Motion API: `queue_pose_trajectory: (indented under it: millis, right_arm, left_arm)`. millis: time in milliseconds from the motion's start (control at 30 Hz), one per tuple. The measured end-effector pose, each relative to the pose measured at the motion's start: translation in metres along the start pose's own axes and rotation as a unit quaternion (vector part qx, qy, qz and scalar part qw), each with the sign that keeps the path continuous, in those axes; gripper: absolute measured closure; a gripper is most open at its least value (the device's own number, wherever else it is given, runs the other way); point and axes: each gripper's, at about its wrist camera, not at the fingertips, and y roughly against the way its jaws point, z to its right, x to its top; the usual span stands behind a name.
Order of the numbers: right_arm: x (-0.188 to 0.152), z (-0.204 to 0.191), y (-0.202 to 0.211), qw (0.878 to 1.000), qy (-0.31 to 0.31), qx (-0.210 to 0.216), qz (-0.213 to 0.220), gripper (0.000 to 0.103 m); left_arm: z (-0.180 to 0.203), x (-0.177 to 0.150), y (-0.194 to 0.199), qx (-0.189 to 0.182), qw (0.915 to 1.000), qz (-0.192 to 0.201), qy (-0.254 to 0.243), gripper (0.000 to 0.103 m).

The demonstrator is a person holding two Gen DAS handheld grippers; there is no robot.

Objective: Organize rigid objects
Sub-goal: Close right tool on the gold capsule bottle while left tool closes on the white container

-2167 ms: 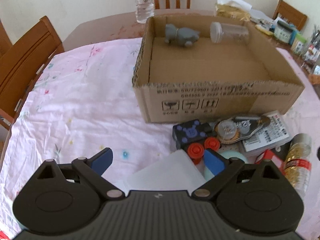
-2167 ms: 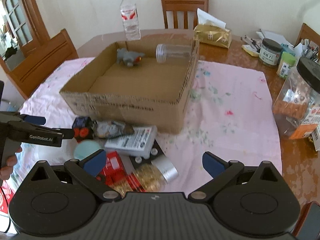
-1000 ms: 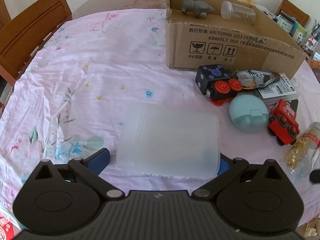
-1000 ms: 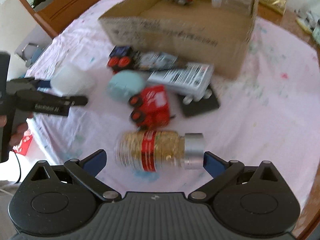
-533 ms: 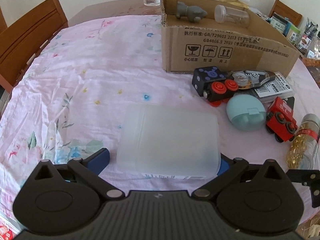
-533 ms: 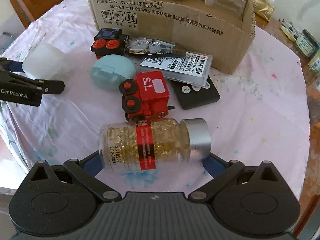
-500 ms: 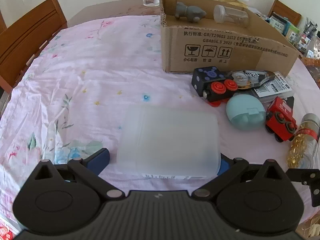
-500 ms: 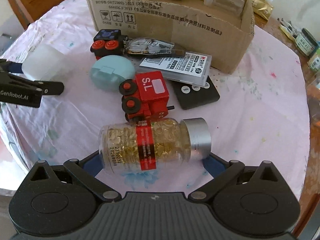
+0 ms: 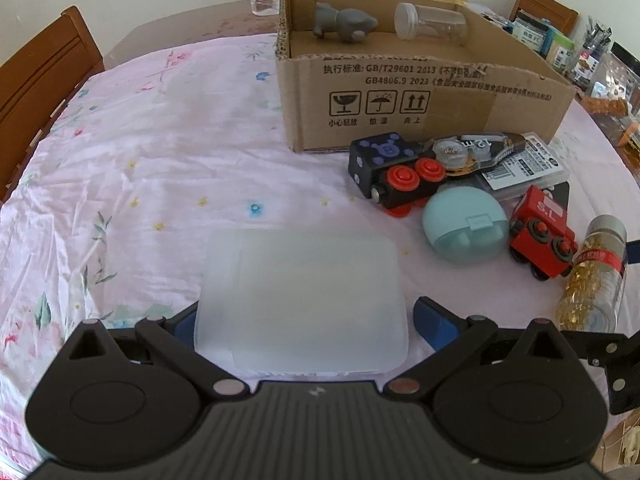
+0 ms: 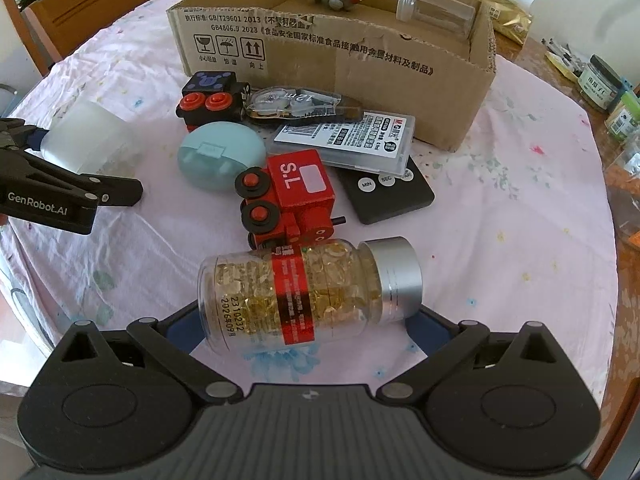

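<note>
Your right gripper (image 10: 306,326) straddles the capsule bottle (image 10: 308,290), which lies on its side near the tablecloth's (image 9: 152,152) near right edge. Its long axis runs crosswise to the fingers, silver cap toward the right finger, clear base toward the left. The blue pads sit at or just beside the two ends; firm contact cannot be confirmed from either view. Judged state: jaws wide, bracketing the bottle end to end, grip not yet proven.

Your left gripper (image 9: 302,320) frames the translucent plastic box (image 9: 300,300) in the same manner, near the tablecloth's front edge. The left pad is hidden behind the box's corner; the right pad (image 9: 430,316) stands just clear of its side. Jaws are wide and, by my judgement, not yet clamped.

The cardboard box (image 9: 420,96) lies ahead of both grippers toward the far side, already holding a grey toy animal (image 9: 344,22) and a clear lidded jar (image 9: 430,26). Between the bottle and that box lie the red toy train (image 10: 292,196), black timer (image 10: 386,194) and flat lead case (image 10: 348,140). The right hand is nearer the bottle, the left nearer the plastic box.

An end-to-end hold on a round bottle may slip; confirm closure before lifting over the clutter.
</note>
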Motion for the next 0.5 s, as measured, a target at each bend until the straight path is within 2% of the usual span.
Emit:
queue_pose_trajectory:
  millis: [500]
  right_arm:
    - [0.01, 0.002, -0.005, 1.0, 0.023, 0.011, -0.014, 0.0]
  left_arm:
    - [0.001, 0.003, -0.003, 0.003, 1.0, 0.005, 0.005, 0.0]
